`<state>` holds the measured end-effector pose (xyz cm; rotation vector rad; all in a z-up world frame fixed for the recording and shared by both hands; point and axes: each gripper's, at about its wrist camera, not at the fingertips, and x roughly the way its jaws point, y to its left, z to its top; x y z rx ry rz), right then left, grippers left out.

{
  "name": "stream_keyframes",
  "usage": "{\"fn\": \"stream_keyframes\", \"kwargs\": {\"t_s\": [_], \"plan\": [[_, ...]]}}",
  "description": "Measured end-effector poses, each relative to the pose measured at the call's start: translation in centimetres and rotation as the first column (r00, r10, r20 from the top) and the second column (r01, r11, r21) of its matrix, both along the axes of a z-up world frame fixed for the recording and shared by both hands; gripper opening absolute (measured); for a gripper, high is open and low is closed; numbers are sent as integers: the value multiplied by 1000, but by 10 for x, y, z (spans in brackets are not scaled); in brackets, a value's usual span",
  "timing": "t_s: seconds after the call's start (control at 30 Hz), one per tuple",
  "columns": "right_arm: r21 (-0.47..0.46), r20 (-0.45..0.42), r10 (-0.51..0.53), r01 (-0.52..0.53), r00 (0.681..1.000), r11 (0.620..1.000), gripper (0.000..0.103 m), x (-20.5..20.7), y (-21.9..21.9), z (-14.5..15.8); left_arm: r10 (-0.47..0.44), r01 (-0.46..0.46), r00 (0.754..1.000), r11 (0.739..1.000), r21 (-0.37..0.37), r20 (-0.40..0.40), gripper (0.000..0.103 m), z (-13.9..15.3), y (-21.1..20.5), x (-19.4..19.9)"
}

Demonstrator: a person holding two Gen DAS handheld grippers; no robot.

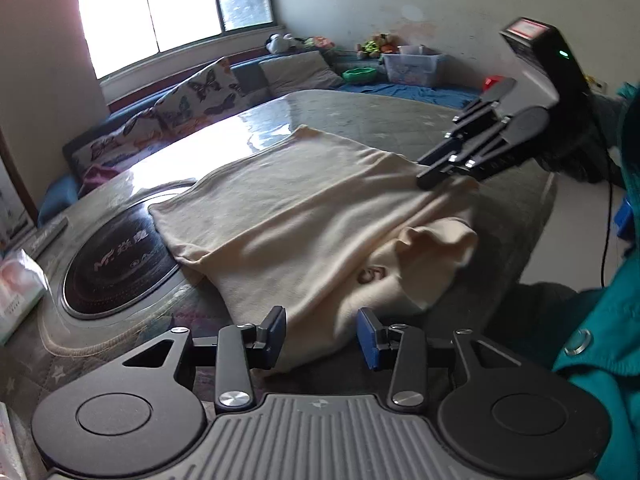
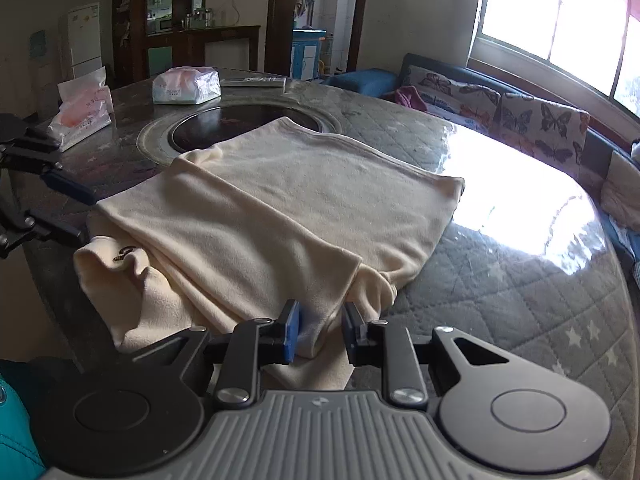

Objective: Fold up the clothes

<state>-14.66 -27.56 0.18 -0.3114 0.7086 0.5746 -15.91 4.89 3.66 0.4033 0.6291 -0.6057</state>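
A cream garment (image 1: 304, 216) lies partly folded on the round quilted table (image 1: 400, 120), its collar end bunched near the table's front edge. My left gripper (image 1: 322, 338) is open, its blue pads astride the garment's near edge. My right gripper (image 2: 320, 330) is open too, with a fold of the cream garment (image 2: 280, 208) lying between its pads. The right gripper also shows in the left wrist view (image 1: 444, 164), low over the garment's far right corner. The left gripper's fingers (image 2: 60, 188) show at the left edge of the right wrist view, beside the collar.
A black round cooktop (image 1: 116, 268) is set in the table's middle, partly under the garment. Two tissue packs (image 2: 186, 86) and a remote (image 2: 254, 82) lie on the far side. A butterfly-print sofa (image 2: 520, 116) runs under the window. My teal sleeve (image 1: 600, 320) is at right.
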Motion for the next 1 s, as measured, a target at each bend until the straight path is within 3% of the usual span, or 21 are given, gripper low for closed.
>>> {"fn": "stream_keyframes", "kwargs": {"t_s": [0.3,0.33,0.37,0.4,0.47,0.6,0.7,0.83,0.9,1.0], "plan": [[-10,24,18,-18,1000,1000,28,-22,-4,16,-89,80,986,994,69,139,42,-19,-30,-8],[-19,26,37,-37,999,999,30,-27,-3,17,-98,88,985,994,69,146,40,-20,-32,-7],[-30,28,59,-58,998,998,33,-32,-3,17,-106,97,983,993,68,152,32,-21,-34,-6],[-40,30,80,-79,996,996,36,-36,-2,18,-109,100,982,993,63,155,21,-21,-35,-5],[-61,32,124,-122,992,991,47,-45,0,18,-90,85,984,996,36,156,11,-18,-34,1],[-86,35,207,-203,978,975,55,-58,6,13,-7,17,993,996,-85,118,9,-1,-23,27],[-81,48,241,-237,969,968,55,-59,14,8,18,-7,997,987,-158,71,9,8,-18,48],[-43,72,246,-243,967,969,55,-46,27,2,12,-2,998,987,-161,56,9,8,-21,59],[-27,67,239,-238,969,971,49,-34,32,-2,13,-5,999,987,-160,48,9,6,-19,58],[-8,12,224,-224,975,975,28,-17,35,-6,15,-9,999,988,-157,38,13,2,-16,55]]}}
